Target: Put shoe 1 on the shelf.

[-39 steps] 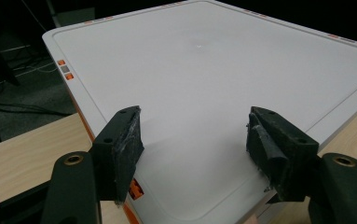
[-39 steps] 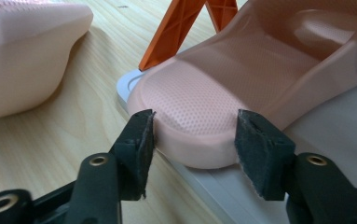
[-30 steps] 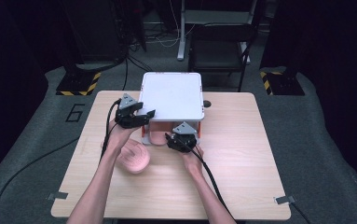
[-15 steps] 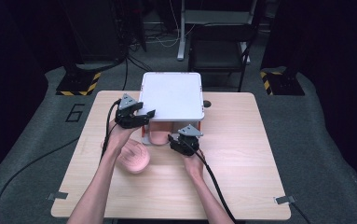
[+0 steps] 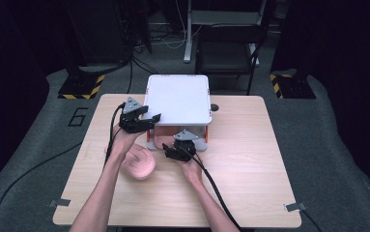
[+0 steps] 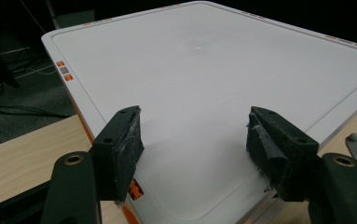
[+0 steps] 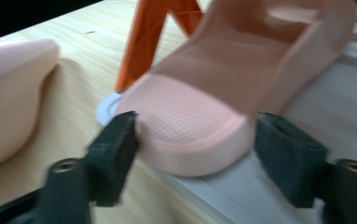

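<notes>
A white rack (image 5: 177, 99) on orange legs (image 7: 139, 42) stands at the table's far middle. One pink slipper (image 5: 162, 137) lies on its low shelf, heel toward me (image 7: 204, 112). My right gripper (image 5: 169, 149) sits at that heel; its jaws have just been opening and stand either side of the heel (image 7: 197, 154), the right pad clear of it. A second pink slipper (image 5: 136, 163) rests on the table to the left (image 7: 8, 93). My left gripper (image 5: 151, 120) hovers open over the rack's white top (image 6: 204, 70) at its near left corner (image 6: 195, 140), holding nothing.
The wooden table (image 5: 250, 159) has bare room on its right half and along the near edge. Cables trail from both grippers toward me. A dark chair (image 5: 226, 53) and floor cables lie beyond the table's far edge.
My right gripper has dropped a little at the front of the rack. The left gripper and both slippers have kept their places.
</notes>
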Demonstrator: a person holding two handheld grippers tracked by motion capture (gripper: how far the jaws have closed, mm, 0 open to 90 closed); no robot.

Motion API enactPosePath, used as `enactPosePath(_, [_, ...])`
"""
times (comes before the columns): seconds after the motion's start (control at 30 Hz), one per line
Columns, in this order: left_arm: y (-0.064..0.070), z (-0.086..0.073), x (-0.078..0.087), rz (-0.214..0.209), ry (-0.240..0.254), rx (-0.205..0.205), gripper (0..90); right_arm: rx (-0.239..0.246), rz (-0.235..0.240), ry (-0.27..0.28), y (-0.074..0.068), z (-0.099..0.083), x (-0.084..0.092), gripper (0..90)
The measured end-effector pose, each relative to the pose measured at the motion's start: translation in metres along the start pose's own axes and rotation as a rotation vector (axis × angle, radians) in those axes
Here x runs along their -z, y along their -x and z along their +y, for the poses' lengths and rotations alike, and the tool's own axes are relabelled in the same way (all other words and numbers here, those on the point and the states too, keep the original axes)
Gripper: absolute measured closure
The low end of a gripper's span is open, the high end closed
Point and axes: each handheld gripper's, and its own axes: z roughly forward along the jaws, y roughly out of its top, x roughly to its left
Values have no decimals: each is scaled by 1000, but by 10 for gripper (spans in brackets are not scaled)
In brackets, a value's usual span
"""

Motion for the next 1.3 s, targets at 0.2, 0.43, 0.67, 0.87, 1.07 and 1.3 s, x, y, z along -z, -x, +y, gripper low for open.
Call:
enactPosePath(0.2, [1,0,-1,8,7,4,353,20,43,-4,-5,5,-10,402])
enactPosePath(0.43, [1,0,-1,13,8,6,353,54,50,-9,-8,6,-14,405])
enactPosePath(0.67, [0,0,0,1,-2,4,353,53,14,-23,-2,6,1,308])
enactPosePath(0.87, [1,0,-1,14,10,8,353,21,-69,28,17,3,27,320])
enactPosePath(1.07, [1,-1,-1,15,13,8,353,18,-219,-16,23,0,18,384])
enactPosePath(1.3, [1,-1,-1,15,15,6,353,-47,-195,-6,20,3,-3,534])
